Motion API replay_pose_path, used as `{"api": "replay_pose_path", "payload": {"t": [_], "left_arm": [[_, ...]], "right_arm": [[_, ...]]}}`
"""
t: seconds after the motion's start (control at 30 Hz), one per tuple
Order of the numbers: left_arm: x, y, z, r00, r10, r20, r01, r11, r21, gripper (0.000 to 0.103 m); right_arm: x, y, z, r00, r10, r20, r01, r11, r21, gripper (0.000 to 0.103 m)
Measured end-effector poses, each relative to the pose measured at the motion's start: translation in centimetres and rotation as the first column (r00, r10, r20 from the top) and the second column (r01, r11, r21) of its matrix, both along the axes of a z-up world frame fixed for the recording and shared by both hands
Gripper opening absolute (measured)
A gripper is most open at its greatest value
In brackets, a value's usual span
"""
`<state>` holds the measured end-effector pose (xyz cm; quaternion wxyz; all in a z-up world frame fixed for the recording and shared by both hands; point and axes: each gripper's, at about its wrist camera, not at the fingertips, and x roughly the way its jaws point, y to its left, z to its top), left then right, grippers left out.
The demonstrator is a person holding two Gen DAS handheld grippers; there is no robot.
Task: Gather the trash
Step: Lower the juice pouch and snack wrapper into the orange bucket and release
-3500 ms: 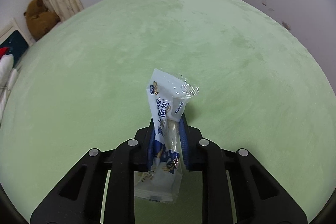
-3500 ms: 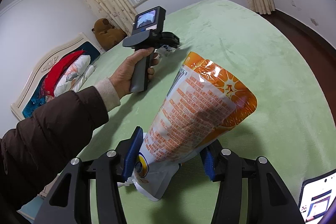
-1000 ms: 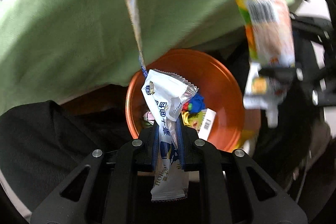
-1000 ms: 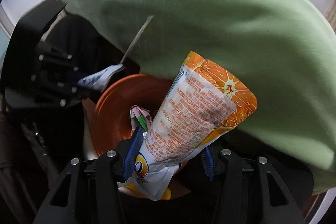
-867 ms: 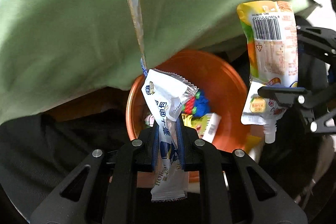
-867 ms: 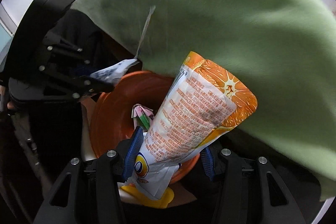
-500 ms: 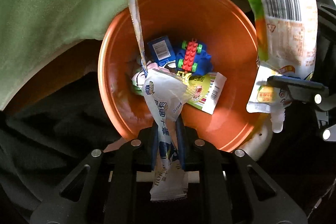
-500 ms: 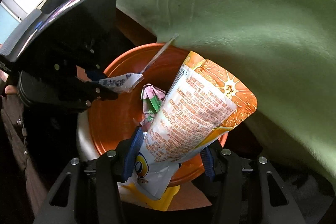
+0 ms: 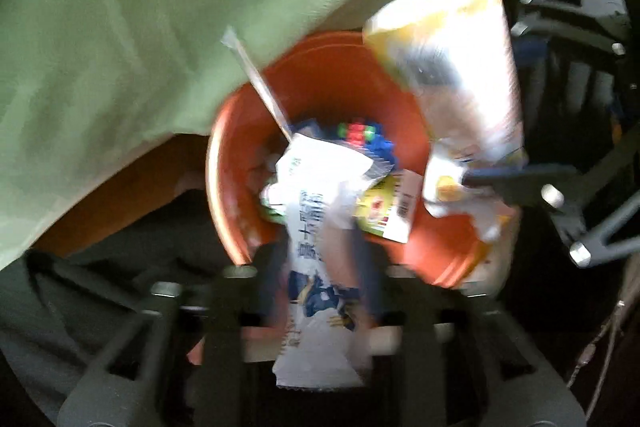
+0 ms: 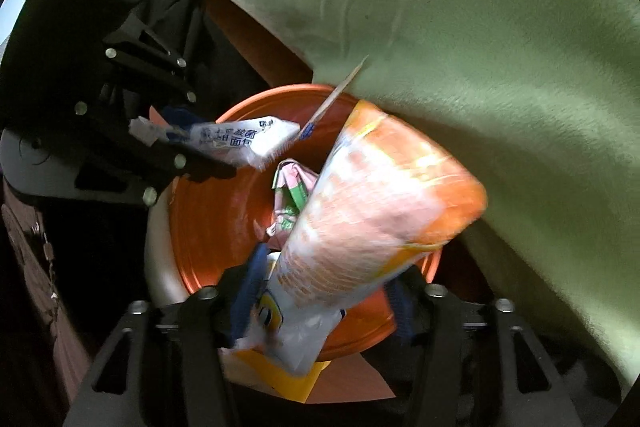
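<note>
Currently the white wrapper (image 9: 316, 227) sits between the pads of the left gripper (image 9: 320, 267), and the orange pouch (image 10: 376, 211) between those of the right gripper (image 10: 324, 291); both hang directly over the orange bin (image 10: 208, 219). Both sets of jaws have just been opening, so each item appears released yet not fallen clear. Hold both grippers steady above the bin mouth until the items drop. Keep clear of the green bedspread (image 10: 500, 27) beside the rim.

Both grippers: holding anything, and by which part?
Nothing gripped: both jaws just opening. Loose between them: white wrapper, lower part, in left gripper; orange pouch, spout end, in right gripper.
</note>
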<state>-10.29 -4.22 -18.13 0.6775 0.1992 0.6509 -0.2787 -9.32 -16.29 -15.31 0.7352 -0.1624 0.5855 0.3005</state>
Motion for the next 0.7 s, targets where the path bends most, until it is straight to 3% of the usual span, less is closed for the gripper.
{"api": "replay_pose_path", "payload": {"t": [0.03,0.07,0.2,0.4,0.57,0.7], "left_arm": [[0.0,0.1,0.1,1.000,0.010,0.016,-0.010,1.000,0.012,0.076],[0.2,0.3,0.3,0.999,0.024,0.024,-0.024,1.000,0.011,0.079],[0.5,0.7,0.9,0.999,0.049,0.016,-0.049,0.999,-0.007,0.079],[0.2,0.5,2.1,0.997,0.031,0.063,-0.030,0.999,-0.023,0.079],[0.8,1.5,4.9,0.995,0.049,0.088,-0.040,0.994,-0.104,0.079],[1.7,2.9,9.7,0.982,0.082,0.173,-0.047,0.979,-0.197,0.079]], "right_arm": [[0.1,0.1,0.0,1.000,-0.005,0.006,0.005,1.000,0.000,0.077],[0.1,0.0,0.1,1.000,-0.009,0.004,0.009,1.000,0.000,0.077],[0.1,-0.7,0.8,1.000,-0.015,0.015,0.015,1.000,-0.016,0.077],[-0.4,-2.0,2.6,0.999,-0.037,0.032,0.037,0.999,-0.002,0.077],[0.1,-4.3,6.9,0.995,-0.086,0.054,0.081,0.993,0.085,0.077],[0.9,-5.5,12.1,0.981,-0.138,0.136,0.109,0.973,0.202,0.081]]}}
